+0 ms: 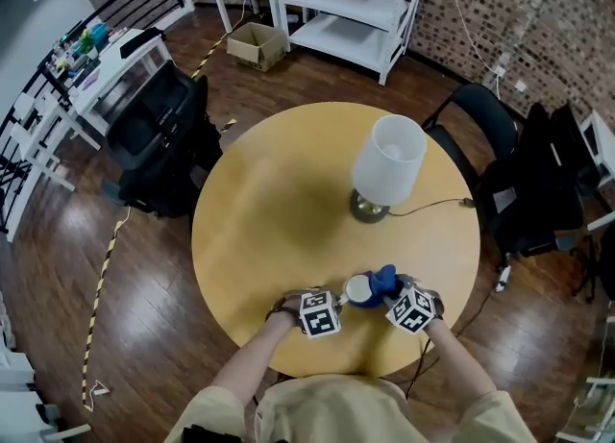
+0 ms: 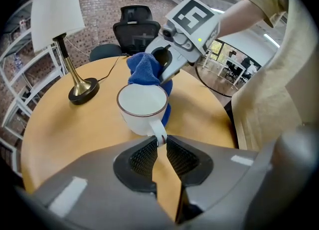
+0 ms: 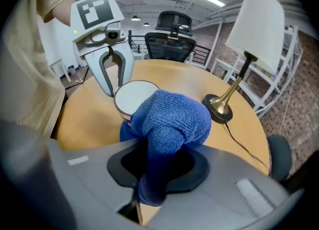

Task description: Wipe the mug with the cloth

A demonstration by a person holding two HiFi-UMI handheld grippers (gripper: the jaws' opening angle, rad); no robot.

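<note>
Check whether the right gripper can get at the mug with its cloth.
Likely yes: the right gripper holds the cloth against the mug, nothing between them; the left gripper pins the handle.

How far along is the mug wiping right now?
Done: the left hand-held gripper is shut on the handle of the white round mug, steadying it on the round yellow table; the right hand-held gripper is shut on the bunched blue terry cloth. In hand: the cloth lies against the mug's outer side. Left: the cloth isn't inside the mug; how much is wiped can't be judged.
</note>
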